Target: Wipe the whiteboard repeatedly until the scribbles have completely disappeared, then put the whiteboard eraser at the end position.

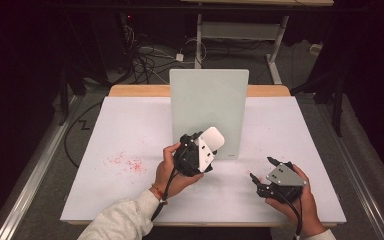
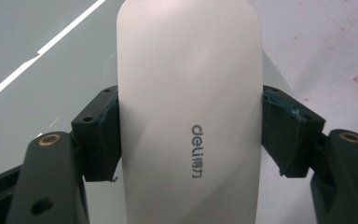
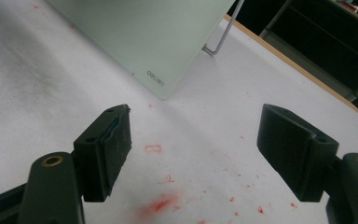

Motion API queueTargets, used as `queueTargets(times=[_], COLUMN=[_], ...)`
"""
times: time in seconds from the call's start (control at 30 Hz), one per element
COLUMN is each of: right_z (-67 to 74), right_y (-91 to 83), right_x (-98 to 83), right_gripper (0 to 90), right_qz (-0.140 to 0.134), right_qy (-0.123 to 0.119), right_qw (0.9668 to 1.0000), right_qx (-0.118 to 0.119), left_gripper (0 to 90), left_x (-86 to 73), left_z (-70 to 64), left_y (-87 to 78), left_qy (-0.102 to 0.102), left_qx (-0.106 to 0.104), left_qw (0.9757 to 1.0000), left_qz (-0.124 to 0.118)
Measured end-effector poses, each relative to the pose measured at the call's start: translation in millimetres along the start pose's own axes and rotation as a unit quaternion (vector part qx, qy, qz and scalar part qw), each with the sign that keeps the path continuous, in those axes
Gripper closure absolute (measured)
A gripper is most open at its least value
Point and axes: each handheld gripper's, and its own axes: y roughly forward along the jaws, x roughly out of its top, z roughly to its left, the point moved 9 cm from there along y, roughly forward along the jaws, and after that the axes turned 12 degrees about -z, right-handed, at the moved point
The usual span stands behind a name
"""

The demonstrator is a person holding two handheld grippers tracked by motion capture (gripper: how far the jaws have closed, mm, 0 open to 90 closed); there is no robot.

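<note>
A white eraser (image 2: 189, 116) is gripped between the left gripper's (image 1: 196, 150) fingers (image 2: 98, 140), just before the upright board (image 1: 209, 107) at mid-bench (image 1: 120, 130). The right gripper's (image 1: 265, 172) fingers (image 3: 105, 149) are held apart near the front right corner.

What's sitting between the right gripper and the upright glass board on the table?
Nothing solid: between the open right gripper and the glass board lies bare white table with red smudges, as the right gripper view shows.

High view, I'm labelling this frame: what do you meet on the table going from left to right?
Red specks → left gripper shut on the white eraser, in front of the upright pale green board → right gripper, open, above the white table cover.
</note>
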Motion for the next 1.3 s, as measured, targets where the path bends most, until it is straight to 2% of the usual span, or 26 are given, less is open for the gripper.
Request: queueTargets(times=[0.1,0.4,0.53,0.67,0.73,0.83,0.93,1.0,1.1,1.13,1.17,1.23,1.3], right_z=[-1.5,-1.0,-1.4,-1.0,-0.9,-1.1,-1.1,-0.5,-0.3,-0.3,0.0,0.8,1.6], right_y=[-0.5,-0.7,-0.5,-0.5,-0.7,-0.2,-0.4,-1.7,-2.5,-2.4,-2.4,-2.3,-2.3], right_x=[1.6,1.2,0.9,0.6,1.5,2.0,1.4,2.0,3.2,2.9,2.5,1.3,0.7], right_gripper=[26.5,26.5,26.5,26.5,26.5,26.5,27.3,27.4,27.4,27.4,27.4,27.2,27.3], right_qz=[-0.002,-0.001,-0.001,0.000,-0.001,-0.001,-0.002,-0.005,-0.008,-0.007,-0.006,-0.004,-0.003], right_qy=[0.000,0.001,0.001,0.002,0.001,0.003,0.002,0.002,0.002,0.003,0.003,0.000,0.000], right_qw=[1.0000,1.0000,1.0000,1.0000,1.0000,1.0000,1.0000,1.0000,1.0000,1.0000,1.0000,1.0000,1.0000], right_qx=[-0.001,-0.001,0.000,0.000,0.000,-0.001,-0.005,-0.005,-0.003,-0.003,-0.003,-0.001,0.000], left_gripper=[28.7,28.7,28.8,28.8,28.7,28.7,28.8,28.7,28.7,28.7,28.7,28.8,28.7], left_x=[-1.9,-10.0,-14.0,-15.6,-17.1,-19.1,-19.3,-20.1,-24.4,-26.3,-28.6,-33.3,-37.6], left_z=[4.3,9.7,9.6,10.2,8.4,4.4,-0.7,-6.1,-17.3,-21.7,-26.2,-33.1,-38.5], left_y=[-5.2,-18.0,-25.8,-35.1,-39.8,-45.8,-51.1,-54.6,-57.9,-58.2,-58.4,-56.6,-53.7], left_qy=[-0.017,-0.020,-0.013,-0.020,-0.013,-0.008,0.007,0.009,0.019,0.027,0.035,0.048,0.056], left_qx=[-0.013,-0.042,-0.057,-0.085,-0.100,-0.129,-0.154,-0.178,-0.221,-0.235,-0.251,-0.271,-0.285], left_qw=[0.9998,0.9989,0.9983,0.9962,0.9949,0.9915,0.9877,0.9834,0.9736,0.9697,0.9648,0.9574,0.9518], left_qz=[-0.005,-0.003,0.004,0.003,0.004,0.013,0.024,0.034,0.055,0.062,0.070,0.087,0.097])
